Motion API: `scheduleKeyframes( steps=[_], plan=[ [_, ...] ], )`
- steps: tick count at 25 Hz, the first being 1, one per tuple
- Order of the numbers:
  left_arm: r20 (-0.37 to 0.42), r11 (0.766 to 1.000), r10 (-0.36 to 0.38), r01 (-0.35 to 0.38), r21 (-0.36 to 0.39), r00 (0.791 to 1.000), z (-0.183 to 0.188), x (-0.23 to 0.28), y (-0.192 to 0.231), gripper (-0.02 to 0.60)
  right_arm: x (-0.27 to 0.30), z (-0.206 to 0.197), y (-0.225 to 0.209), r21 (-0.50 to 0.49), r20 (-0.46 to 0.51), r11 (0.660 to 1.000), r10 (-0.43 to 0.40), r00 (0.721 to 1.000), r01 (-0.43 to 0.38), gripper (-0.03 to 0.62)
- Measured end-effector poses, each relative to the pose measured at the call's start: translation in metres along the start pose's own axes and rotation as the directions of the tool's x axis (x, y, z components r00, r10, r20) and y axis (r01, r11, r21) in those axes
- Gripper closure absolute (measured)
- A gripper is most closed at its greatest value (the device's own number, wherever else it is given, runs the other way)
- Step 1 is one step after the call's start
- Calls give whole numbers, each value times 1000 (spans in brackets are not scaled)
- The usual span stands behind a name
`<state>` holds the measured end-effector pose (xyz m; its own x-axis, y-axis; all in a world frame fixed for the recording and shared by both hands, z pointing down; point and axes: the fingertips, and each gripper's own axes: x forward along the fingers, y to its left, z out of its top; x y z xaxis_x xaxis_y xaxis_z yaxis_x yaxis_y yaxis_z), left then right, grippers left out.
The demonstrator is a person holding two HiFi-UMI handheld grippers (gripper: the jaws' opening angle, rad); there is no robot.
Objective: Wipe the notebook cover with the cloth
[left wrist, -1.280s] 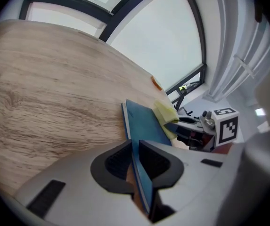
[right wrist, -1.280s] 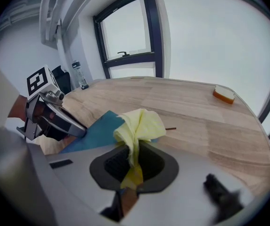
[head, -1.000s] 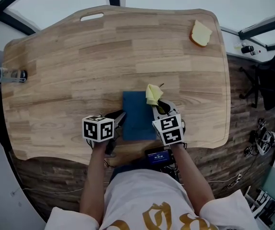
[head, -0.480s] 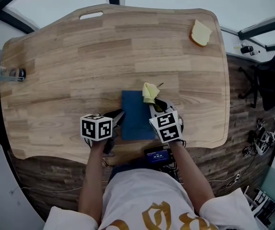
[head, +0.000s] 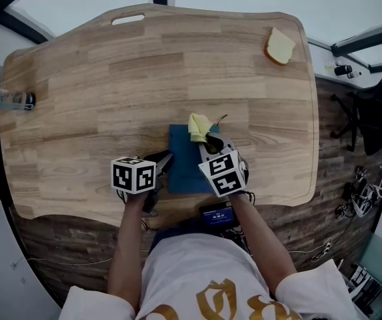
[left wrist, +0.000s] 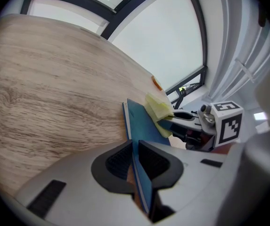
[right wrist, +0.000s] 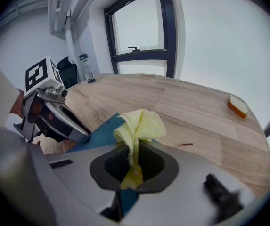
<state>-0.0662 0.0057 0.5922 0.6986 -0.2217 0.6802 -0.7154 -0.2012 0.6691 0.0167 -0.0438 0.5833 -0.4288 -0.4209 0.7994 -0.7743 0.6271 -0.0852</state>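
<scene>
**A:** Starting with the biggest thing, what lies under both grippers?

**B:** A pale wooden table (head: 111, 79), stretching far ahead of both pairs of jaws.

**A:** And the notebook?

**B:** The blue notebook (head: 183, 162) lies flat on it, between the two grippers. The left gripper (left wrist: 135, 150) is clamped on the notebook's left edge, with a pad pressing on each side.

**A:** The right gripper?

**B:** The right gripper (right wrist: 134, 160) sits over the notebook's right side, its jaws pinched on the yellow cloth (right wrist: 139, 126). The cloth bunches out ahead of the tips, over the far right part of the cover.

**A:** Anything smaller?

**B:** A yellow sponge-like block (head: 279, 46) lies well ahead and to the right of the right gripper. A bottle (head: 7, 100) sits far to the left of the left gripper, by the table's edge.
</scene>
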Motion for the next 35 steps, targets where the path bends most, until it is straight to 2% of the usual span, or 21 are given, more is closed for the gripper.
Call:
scheduleKeyframes(
  steps=[17,23,35],
  plan=[
    [0,1000,-6,6,-14,1000,1,0,0,532,15,18,22,-70,-6,996,61,998,-62,554],
    [2,1000,-6,6,-18,1000,0,0,1,532,20,22,33,-71,-9,989,132,991,-132,554],
    [-1,1000,-12,12,-25,1000,0,0,1,534,24,25,43,-75,-12,983,168,986,-168,554]
  ],
)
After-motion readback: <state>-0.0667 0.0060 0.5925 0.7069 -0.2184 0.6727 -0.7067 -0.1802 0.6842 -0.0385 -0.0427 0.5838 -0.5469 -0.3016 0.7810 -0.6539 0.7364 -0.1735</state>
